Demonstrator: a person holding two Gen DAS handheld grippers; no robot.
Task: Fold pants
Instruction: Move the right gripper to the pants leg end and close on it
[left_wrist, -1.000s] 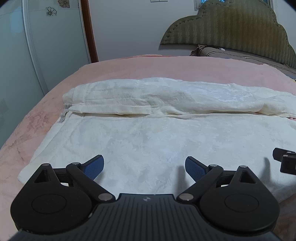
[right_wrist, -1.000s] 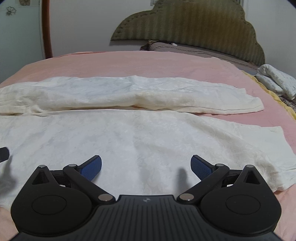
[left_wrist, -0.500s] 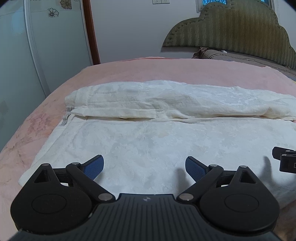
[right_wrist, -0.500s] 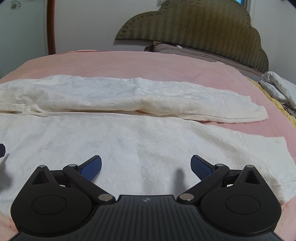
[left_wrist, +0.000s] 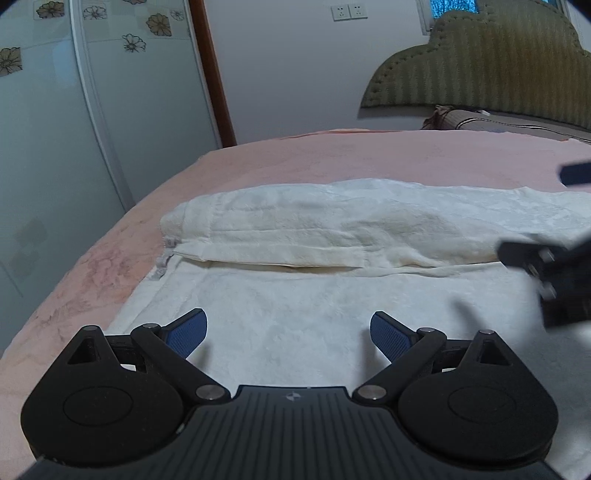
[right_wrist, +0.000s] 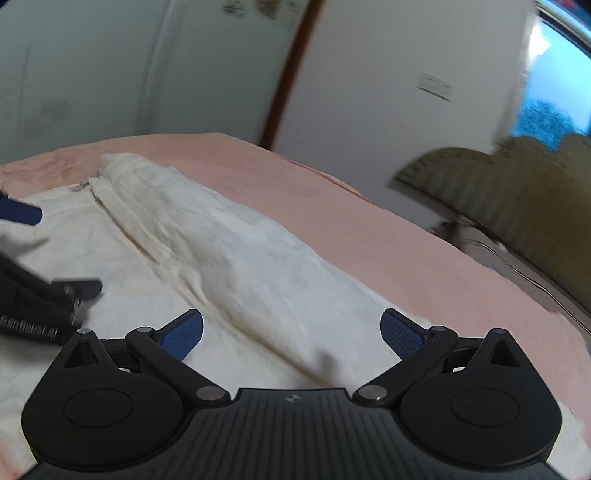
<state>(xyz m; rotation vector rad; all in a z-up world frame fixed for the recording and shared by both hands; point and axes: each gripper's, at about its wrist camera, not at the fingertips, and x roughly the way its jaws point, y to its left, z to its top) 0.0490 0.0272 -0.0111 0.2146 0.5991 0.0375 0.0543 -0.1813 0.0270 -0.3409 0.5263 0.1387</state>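
Note:
Cream-white pants (left_wrist: 332, 236) lie spread on a pink bed, the far leg lying rumpled beside the flat near leg, waistband at the left. My left gripper (left_wrist: 288, 332) hovers open above the near leg close to the waist, nothing between its blue pads. The right gripper's black body (left_wrist: 554, 280) shows blurred at the right edge of the left wrist view. In the right wrist view the pants (right_wrist: 240, 258) run diagonally. My right gripper (right_wrist: 291, 332) is open above the rumpled leg, and the left gripper's body (right_wrist: 33, 299) is at the left edge.
The pink bedspread (left_wrist: 369, 155) extends beyond the pants. A green padded headboard (left_wrist: 498, 74) and a brown pillow (left_wrist: 480, 120) stand at the far right. Frosted glass wardrobe doors (left_wrist: 92, 110) with a brown frame line the left side of the bed.
Both grippers have risen and turned left. The right gripper swung sharply toward the waist end and now sits close beside the left one. Both stay open; the pants have not moved.

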